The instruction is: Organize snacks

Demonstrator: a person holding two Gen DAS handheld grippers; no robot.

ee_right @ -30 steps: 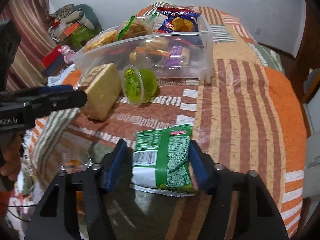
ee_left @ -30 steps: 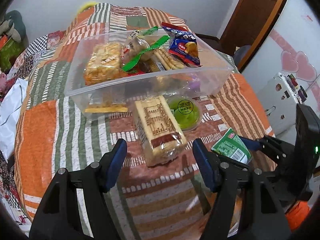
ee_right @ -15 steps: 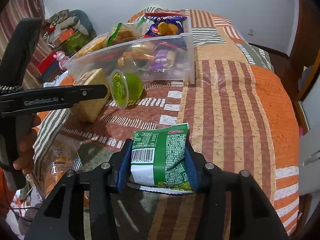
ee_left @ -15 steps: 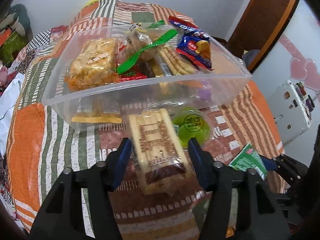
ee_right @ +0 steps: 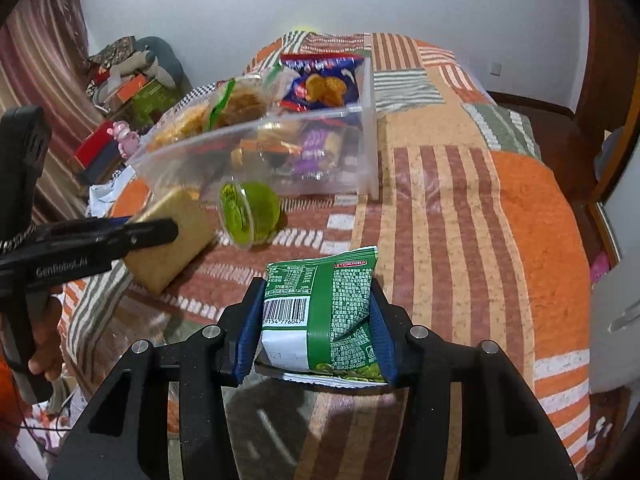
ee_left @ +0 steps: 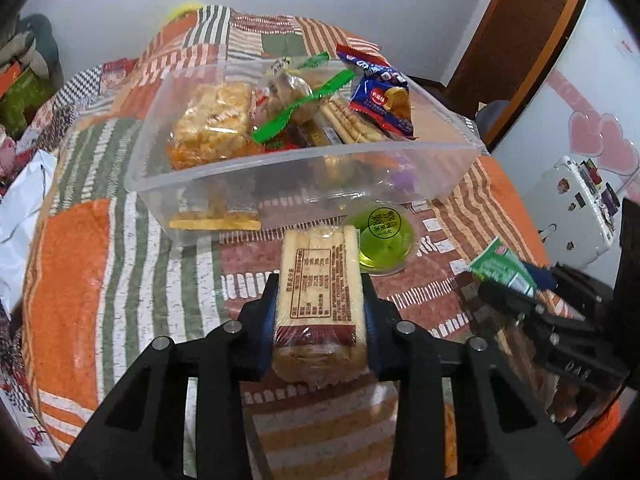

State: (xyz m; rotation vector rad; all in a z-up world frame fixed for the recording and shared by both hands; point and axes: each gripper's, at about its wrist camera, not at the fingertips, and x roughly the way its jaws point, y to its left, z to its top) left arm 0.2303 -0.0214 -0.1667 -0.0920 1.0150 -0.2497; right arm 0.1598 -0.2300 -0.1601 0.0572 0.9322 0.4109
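Note:
My left gripper [ee_left: 320,300] is shut on a clear-wrapped biscuit pack [ee_left: 320,292] and holds it just in front of the clear plastic bin [ee_left: 304,168]. The bin holds several snacks, among them a blue chip bag [ee_left: 380,96]. A green jelly cup [ee_left: 382,240] lies on the quilt beside the pack. My right gripper [ee_right: 316,316] is shut on a green snack packet [ee_right: 324,312], lifted above the quilt. The left gripper [ee_right: 152,232] with the biscuit pack [ee_right: 172,240], the jelly cup [ee_right: 250,212] and the bin [ee_right: 320,152] show in the right wrist view.
The patchwork quilt [ee_left: 80,248] covers a rounded table. Clutter and boxes [ee_right: 128,84] sit at the far left, a white appliance [ee_left: 572,216] and a wooden door [ee_left: 520,32] at the right. My right gripper's body [ee_left: 560,320] lies low on the right in the left wrist view.
My left gripper closed on the biscuit pack and lifted it. My right gripper closed on the green packet and raised it slightly.

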